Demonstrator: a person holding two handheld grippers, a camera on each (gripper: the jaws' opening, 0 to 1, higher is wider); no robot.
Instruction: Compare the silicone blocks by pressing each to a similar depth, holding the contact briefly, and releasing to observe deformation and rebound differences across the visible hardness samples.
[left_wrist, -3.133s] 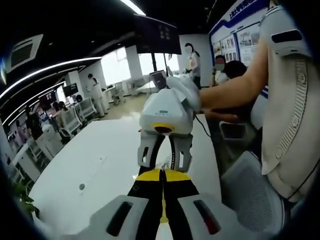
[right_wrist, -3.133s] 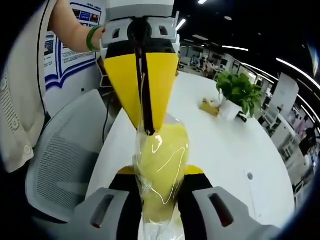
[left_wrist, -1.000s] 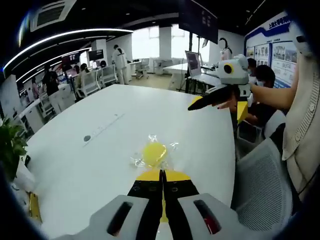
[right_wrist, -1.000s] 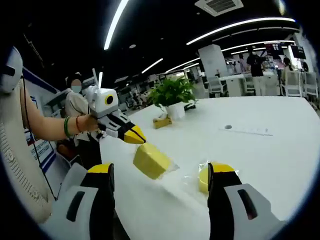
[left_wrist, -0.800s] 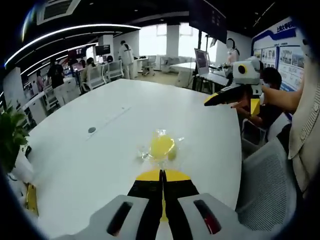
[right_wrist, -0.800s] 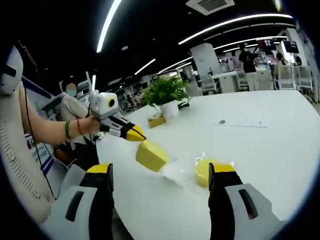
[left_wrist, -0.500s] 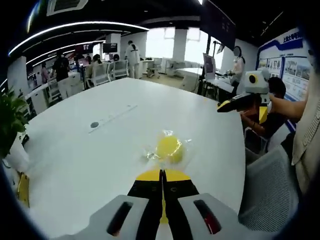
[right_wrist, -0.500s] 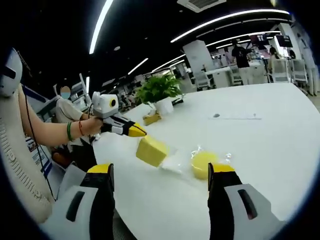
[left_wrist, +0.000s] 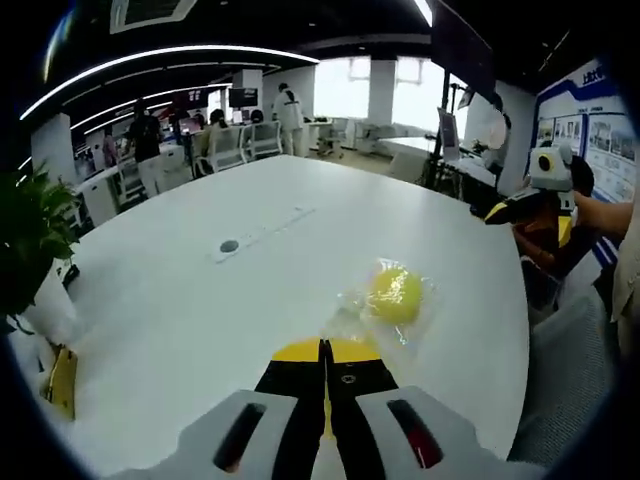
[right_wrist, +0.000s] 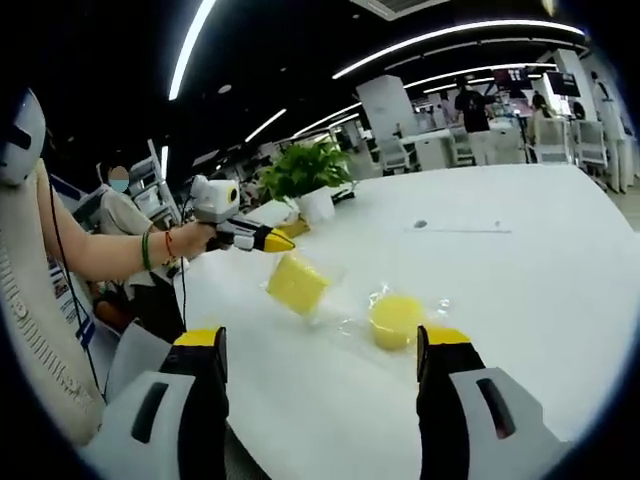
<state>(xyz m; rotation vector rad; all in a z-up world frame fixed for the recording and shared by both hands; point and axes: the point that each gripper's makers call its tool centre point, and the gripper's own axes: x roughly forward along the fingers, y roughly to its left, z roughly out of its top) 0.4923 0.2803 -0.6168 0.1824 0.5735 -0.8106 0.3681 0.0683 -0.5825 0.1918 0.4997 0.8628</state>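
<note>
In the left gripper view, the left gripper (left_wrist: 323, 352) has its jaws pressed together, apparently pinching the plastic wrap of a square yellow block that hangs clear of the white table (left_wrist: 180, 300); a round yellow block (left_wrist: 394, 293) lies bagged just ahead. In the right gripper view, the right gripper (right_wrist: 320, 345) stands spread and empty, the square yellow block (right_wrist: 297, 283) dangling beside the round one. No pressing is under way; next, set the square sample down flat.
</note>
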